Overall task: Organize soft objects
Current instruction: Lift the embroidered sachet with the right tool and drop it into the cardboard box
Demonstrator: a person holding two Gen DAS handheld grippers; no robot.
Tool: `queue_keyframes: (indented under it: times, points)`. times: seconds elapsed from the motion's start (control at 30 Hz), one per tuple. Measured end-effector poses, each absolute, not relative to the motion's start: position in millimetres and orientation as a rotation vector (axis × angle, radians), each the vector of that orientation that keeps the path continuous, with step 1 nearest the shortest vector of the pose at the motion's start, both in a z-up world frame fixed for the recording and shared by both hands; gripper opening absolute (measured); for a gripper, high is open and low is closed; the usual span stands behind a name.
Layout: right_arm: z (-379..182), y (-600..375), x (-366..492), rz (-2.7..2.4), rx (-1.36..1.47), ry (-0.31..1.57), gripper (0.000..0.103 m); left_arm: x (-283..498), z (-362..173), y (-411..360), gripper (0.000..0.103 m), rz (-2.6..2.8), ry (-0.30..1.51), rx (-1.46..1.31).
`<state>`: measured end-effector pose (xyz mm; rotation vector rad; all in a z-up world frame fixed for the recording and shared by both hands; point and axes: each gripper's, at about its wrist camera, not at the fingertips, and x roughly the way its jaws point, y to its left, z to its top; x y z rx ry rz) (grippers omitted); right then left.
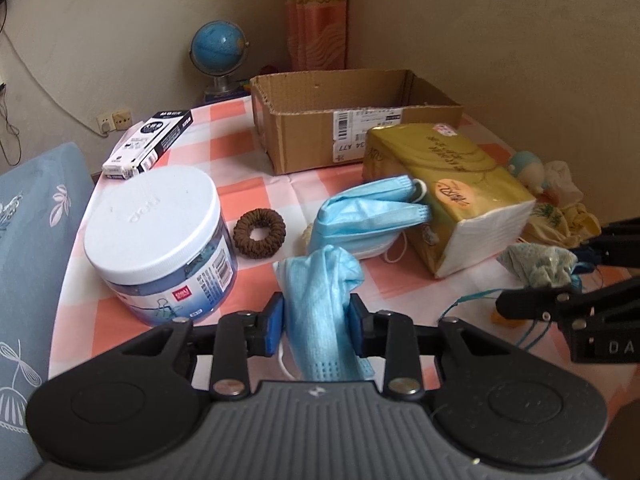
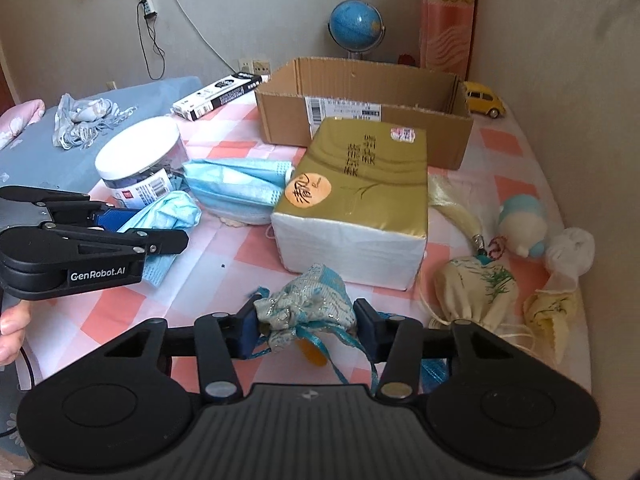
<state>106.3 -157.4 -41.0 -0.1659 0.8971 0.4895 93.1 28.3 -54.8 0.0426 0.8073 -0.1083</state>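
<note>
Blue pleated fabric face mask [image 1: 320, 312] is clamped in the left gripper [image 1: 316, 320] jaws; the right gripper [image 2: 306, 320] jaws clamp a teal glittery drawstring pouch [image 2: 308, 304]. Both point steeply down over the bench [image 2: 224, 248]. At twelve o'clock, the brown cardboard box [image 2: 360, 120] shows no contents; sorting has barely begun.

Blue mask [image 1: 320, 312] in left gripper [image 1: 316, 320]

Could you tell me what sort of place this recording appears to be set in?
Probably a bedroom or living room at home: a checked tablecloth, a bed with blue floral bedding beside it, a globe and a curtain.
</note>
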Motion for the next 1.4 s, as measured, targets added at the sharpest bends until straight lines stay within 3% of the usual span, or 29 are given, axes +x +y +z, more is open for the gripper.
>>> queue_keyframes:
  times: [0.83,1.4]
  points:
    - [38.4,-174.4,113.4,0.449,-0.15,0.767,0.054,71.4,-15.5,44.6,0.031,-0.2,0.813,0.084]
    - [82.4,-142.2,227.5,0.402,-0.186,0.689,0.054,96.2,8.1,51.4,0.031,-0.231,0.793,0.117]
